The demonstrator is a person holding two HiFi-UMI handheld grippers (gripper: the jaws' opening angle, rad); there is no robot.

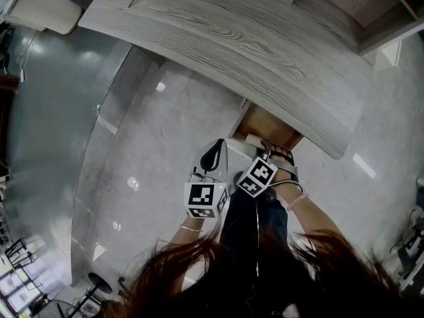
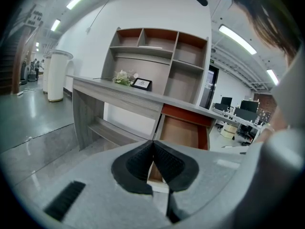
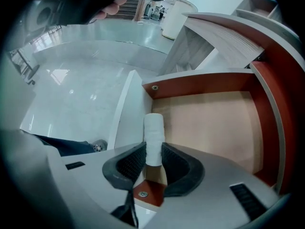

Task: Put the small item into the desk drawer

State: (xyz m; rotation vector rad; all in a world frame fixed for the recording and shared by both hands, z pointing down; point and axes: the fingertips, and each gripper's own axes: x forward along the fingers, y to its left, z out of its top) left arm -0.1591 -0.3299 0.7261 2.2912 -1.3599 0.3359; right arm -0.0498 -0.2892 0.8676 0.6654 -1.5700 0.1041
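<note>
The small item is a white roll [image 3: 154,132], standing upright between the pads of my right gripper [image 3: 153,149], which is shut on it. It hangs over the near left corner of the open desk drawer [image 3: 205,123], just inside the white drawer front. In the head view the white roll [image 1: 254,140] and right gripper [image 1: 265,148] sit at the drawer's [image 1: 265,126] front edge, below the grey wooden desk top [image 1: 232,38]. My left gripper [image 2: 153,144] is shut and holds nothing; it points at the open drawer [image 2: 183,130] from a short way off, left of the right gripper [image 1: 217,146].
A hutch with shelves [image 2: 157,56], a small picture frame [image 2: 142,83] and flowers [image 2: 125,77] stand on the desk. A lower shelf [image 2: 114,132] runs under the desk. The person's foot [image 1: 285,159] is beside the drawer on the glossy floor [image 1: 152,151].
</note>
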